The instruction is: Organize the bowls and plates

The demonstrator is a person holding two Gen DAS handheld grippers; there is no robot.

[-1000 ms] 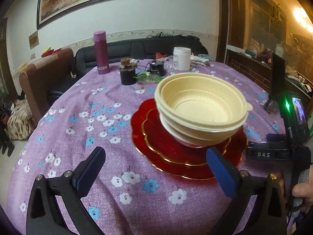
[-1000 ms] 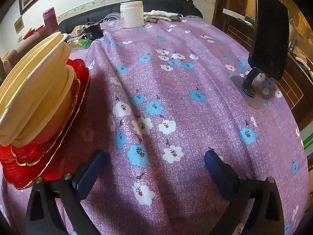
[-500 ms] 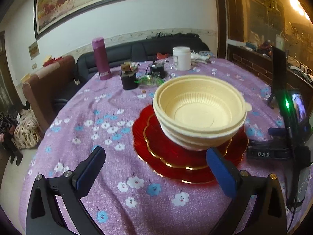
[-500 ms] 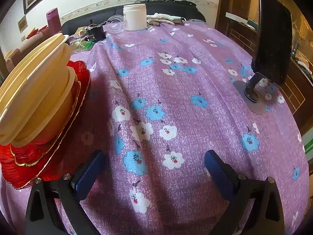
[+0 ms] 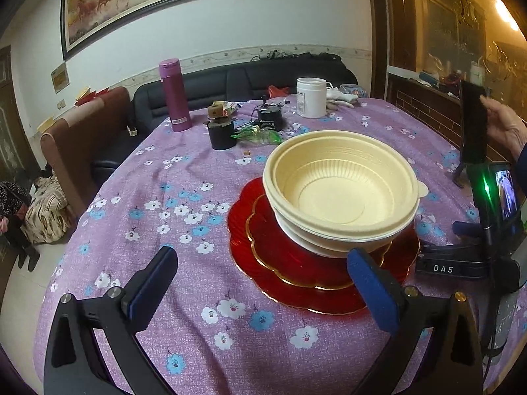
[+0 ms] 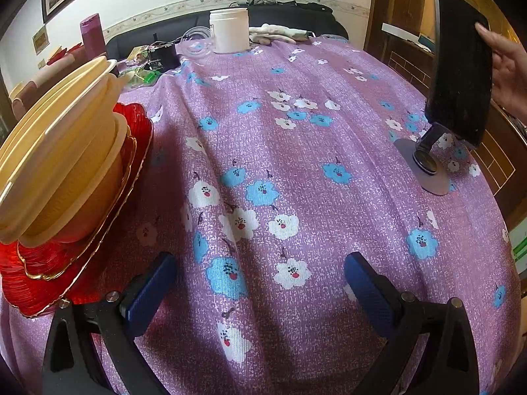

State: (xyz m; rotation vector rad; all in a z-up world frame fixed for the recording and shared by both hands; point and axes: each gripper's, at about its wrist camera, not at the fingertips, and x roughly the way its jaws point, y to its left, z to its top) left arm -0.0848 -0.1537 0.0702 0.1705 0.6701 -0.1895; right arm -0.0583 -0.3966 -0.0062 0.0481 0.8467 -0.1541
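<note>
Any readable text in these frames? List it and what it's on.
"DAS": white letters on the black device at the right edge.
Barcode sticker on the purple flask: too small to read.
Label on the black adapter: blurred.
White jar label: unreadable.

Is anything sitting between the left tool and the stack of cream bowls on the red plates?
Nothing visible. Only bare tablecloth lies between the open left tool and the cream bowls stacked on the red plates. The purple bottle and white jar stand beyond the stack.
</note>
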